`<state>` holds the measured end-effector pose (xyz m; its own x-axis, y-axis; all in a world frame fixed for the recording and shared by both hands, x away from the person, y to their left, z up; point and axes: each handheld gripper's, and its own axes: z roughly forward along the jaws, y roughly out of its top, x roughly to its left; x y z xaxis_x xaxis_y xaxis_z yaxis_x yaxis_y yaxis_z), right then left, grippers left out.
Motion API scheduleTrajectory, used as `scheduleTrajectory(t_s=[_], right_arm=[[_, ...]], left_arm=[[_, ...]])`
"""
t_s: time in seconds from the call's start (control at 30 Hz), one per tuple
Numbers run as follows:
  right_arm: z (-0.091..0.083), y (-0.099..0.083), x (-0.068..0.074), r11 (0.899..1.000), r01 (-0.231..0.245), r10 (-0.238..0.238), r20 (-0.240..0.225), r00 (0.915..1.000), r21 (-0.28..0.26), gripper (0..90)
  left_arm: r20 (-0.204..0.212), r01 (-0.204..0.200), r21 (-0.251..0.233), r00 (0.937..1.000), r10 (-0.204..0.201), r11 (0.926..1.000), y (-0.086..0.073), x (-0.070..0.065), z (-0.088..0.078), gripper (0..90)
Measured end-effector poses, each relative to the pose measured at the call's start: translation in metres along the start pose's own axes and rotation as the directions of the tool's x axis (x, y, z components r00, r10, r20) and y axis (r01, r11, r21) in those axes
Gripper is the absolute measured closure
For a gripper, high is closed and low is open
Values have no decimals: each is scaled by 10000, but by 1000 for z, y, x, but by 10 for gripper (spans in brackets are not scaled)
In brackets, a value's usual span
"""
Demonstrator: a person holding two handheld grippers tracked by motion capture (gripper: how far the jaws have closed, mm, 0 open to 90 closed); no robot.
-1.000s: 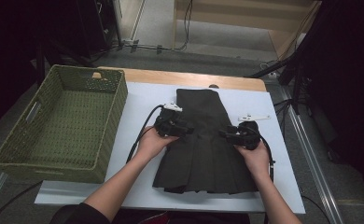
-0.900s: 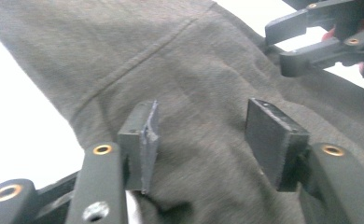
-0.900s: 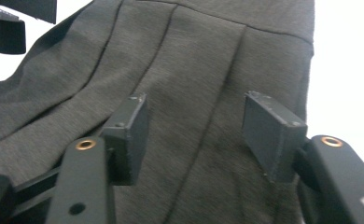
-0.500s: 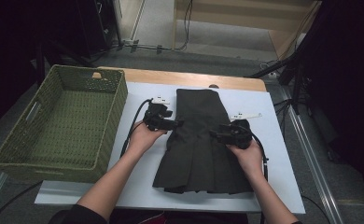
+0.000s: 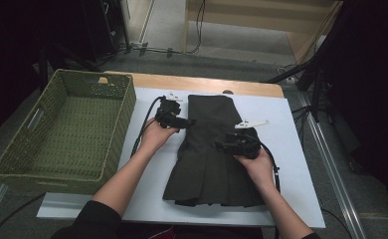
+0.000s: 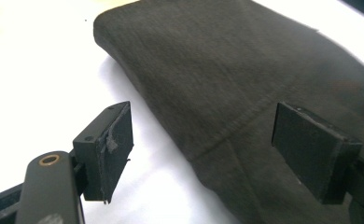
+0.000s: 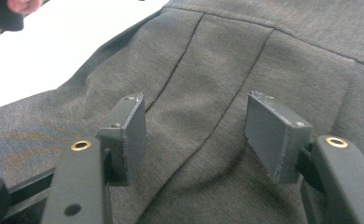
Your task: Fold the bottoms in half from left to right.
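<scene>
Left gripper (image 6: 203,154) jaws just widened, straddling skirt (image 5: 214,149) edge; right gripper (image 7: 196,140) jaws spread above pleats.

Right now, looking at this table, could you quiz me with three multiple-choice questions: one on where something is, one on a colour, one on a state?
1. Where does the woven basket stand?
A. left of the garment
B. on the garment
C. right of the garment

2. What colour is the pleated garment?
A. white
B. dark grey
C. red

3. How do the left gripper jaws stand?
A. clamped on the basket rim
B. pressed shut on cloth
C. apart, pads off the cloth

Answers:
1. A, the high view shows it at the table's left, apart from the garment.
2. B, it lies dark on the white board.
3. C, they have just been opening, and its own view shows a wide gap over the garment's edge.
</scene>
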<state>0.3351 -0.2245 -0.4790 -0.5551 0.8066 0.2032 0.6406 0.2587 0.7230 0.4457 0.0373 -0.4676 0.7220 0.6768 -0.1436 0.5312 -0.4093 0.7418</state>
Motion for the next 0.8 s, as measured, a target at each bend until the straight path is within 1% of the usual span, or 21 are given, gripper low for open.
scheduleTrajectory(t_s=[0.07, 0.1, 0.17, 0.2, 0.3, 0.43, 0.5, 0.6, 0.63, 0.7, 0.77, 0.8], right_arm=[[1, 1, 1, 10000, -1, 1, -32, 10000, 4, 371], [1, 1, 1, 10000, -2, 2, -24, 10000, -1, 371], [2, 1, 1, 10000, 31, -31, -34, 10000, -24, 372], [2, 2, 1, 10000, 33, -33, -41, 10000, -22, 371], [2, 2, 2, 10000, 55, -55, -50, 10000, -14, 372], [2, 2, 2, 10000, 61, -61, -44, 10000, -7, 372], [3, 1, 2, 10000, 65, -65, -32, 10000, 6, 372], [3, 1, 3, 10000, 85, -85, -14, 10000, -15, 372], [3, 1, 4, 9999, 117, -117, 8, 9999, -27, 372], [3, 1, 5, 9999, 129, -129, -27, 9999, -29, 372], [3, 1, 6, 9999, 123, -123, -27, 9999, -41, 372], [3, 1, 7, 9999, 126, -127, -30, 9999, -35, 372]], left_arm=[[-78, -42, -88, 10000, 42, 10000, 2, 2, 4, 214], [-102, -33, -7, 9999, 33, 10000, 3, 3, 7, 212], [-51, 0, 173, 10000, 1, 9999, 6, 5, 12, 162], [-74, -19, 222, 10000, 21, 9998, 7, 6, 14, 158], [-92, 126, 115, 9999, -125, 9999, 9, 8, 20, 158], [-260, -90, 378, 9996, 100, 9992, 15, 10, 26, 158], [-346, -86, 265, 9994, 95, 9996, 18, 10, 29, 158], [-529, -422, 220, 9977, 433, 9989, 23, 10, 35, 139], [-588, -448, 164, 9972, 457, 9989, 24, 11, 38, 139], [-692, -415, -106, 9968, 407, 9991, 24, 13, 43, 139], [-796, -465, -98, 9958, 456, 9989, 22, 16, 48, 138], [-801, -420, 38, 9959, 422, 9991, 22, 17, 52, 138]])
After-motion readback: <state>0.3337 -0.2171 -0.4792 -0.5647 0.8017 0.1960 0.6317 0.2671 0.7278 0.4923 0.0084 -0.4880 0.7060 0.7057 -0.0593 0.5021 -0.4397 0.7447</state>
